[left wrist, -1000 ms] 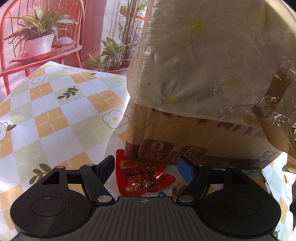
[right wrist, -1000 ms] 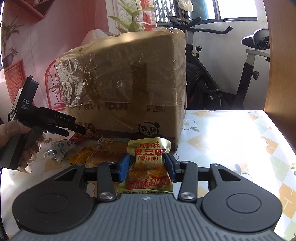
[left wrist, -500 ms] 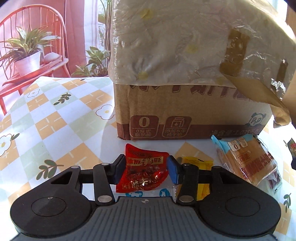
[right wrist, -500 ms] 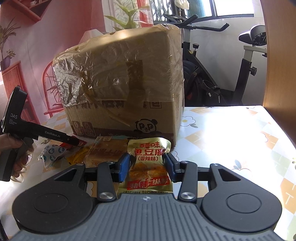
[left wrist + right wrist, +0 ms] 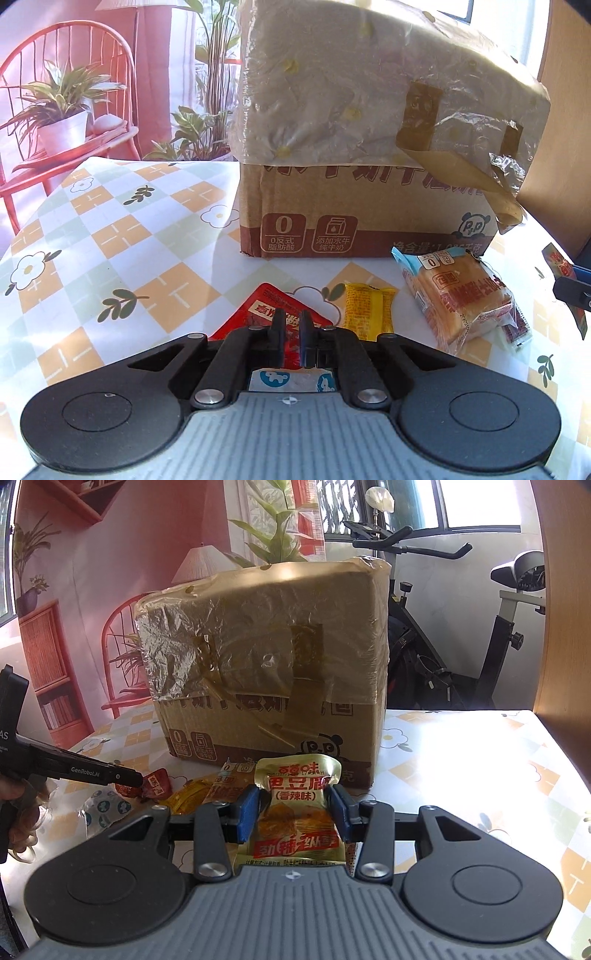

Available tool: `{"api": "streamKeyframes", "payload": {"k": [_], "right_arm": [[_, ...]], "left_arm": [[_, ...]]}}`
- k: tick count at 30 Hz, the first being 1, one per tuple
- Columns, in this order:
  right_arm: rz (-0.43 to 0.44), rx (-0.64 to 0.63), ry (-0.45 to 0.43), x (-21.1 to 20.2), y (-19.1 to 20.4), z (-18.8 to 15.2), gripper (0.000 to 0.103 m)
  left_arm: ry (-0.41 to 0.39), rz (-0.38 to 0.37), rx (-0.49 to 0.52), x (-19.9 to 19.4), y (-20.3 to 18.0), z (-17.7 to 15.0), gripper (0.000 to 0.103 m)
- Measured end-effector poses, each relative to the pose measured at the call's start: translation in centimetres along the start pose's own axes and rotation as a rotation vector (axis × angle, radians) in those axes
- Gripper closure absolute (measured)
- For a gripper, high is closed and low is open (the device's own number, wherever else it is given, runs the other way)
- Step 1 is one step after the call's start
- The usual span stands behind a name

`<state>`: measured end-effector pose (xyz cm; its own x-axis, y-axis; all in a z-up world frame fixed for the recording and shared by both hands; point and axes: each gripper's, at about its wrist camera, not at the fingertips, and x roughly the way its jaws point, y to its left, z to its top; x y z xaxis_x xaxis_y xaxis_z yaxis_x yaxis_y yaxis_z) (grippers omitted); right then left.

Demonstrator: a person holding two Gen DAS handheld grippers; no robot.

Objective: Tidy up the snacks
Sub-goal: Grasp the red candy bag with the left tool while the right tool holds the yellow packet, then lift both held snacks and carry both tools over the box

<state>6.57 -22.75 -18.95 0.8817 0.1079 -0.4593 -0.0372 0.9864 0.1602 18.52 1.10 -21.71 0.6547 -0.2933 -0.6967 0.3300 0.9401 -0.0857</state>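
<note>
My left gripper (image 5: 290, 334) is shut on a red snack packet (image 5: 258, 310), pinching it just above the tablecloth; it also shows in the right wrist view (image 5: 155, 782) at the left gripper's tip. My right gripper (image 5: 293, 810) is shut on a gold tofu snack packet (image 5: 295, 805) and holds it upright in front of the cardboard box (image 5: 266, 672). A yellow packet (image 5: 369, 310) and a wrapped bread pack (image 5: 458, 295) lie on the table to the right of the left gripper. The box (image 5: 369, 147) stands behind them, its top covered in plastic wrap.
A blue-and-white wrapper (image 5: 291, 380) lies under the left gripper. A checked flower tablecloth (image 5: 110, 240) covers the table. A red chair with a potted plant (image 5: 62, 122) stands at the far left. An exercise bike (image 5: 461, 646) stands behind the table.
My left gripper has closed on the red packet and pulled back from the box. My right gripper keeps its hold on the gold packet and has drawn slightly back.
</note>
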Motion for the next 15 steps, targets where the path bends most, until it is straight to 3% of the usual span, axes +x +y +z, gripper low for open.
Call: {"api": "streamKeyframes", "payload": {"k": [3,5,10,15], "right_arm": [[0.004,-0.003,-0.007,-0.2,0.2,0.2,0.059],[0.008,-0.005,-0.008,-0.2,0.5,0.2,0.059],[0.012,-0.002,-0.003,-0.3,0.6,0.1,0.059],[0.012,0.007,-0.001,0.0,0.5,0.1,0.059]], "left_arm": [[-0.010,-0.042,-0.013,-0.2,0.9,0.4,0.087],[-0.009,-0.029,-0.011,0.0,1.5,0.7,0.045],[0.014,0.015,0.004,1.3,3.8,1.3,0.043],[0.071,-0.009,0.037,2.1,4.0,0.6,0.043]]}}
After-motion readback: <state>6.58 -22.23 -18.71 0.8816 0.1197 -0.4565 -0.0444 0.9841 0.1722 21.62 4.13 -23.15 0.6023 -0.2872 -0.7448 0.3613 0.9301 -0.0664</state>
